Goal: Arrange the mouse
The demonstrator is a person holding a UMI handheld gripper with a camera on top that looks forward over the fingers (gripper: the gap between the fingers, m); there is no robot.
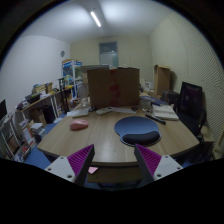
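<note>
A pink mouse [79, 125] lies on the wooden table [100, 140], toward the left side. A dark blue round mouse pad [136, 129] lies to its right, beyond my right finger. My gripper [113, 160] hovers at the table's near edge, well short of both. Its fingers stand wide apart with magenta pads [81, 159] showing, and nothing is between them.
An open cardboard box [112, 87] stands at the table's far side. A dark monitor [190, 104] and papers [163, 112] are at the right. Cluttered shelves [45, 103] stand at the left. A chair back [110, 173] sits below the near edge.
</note>
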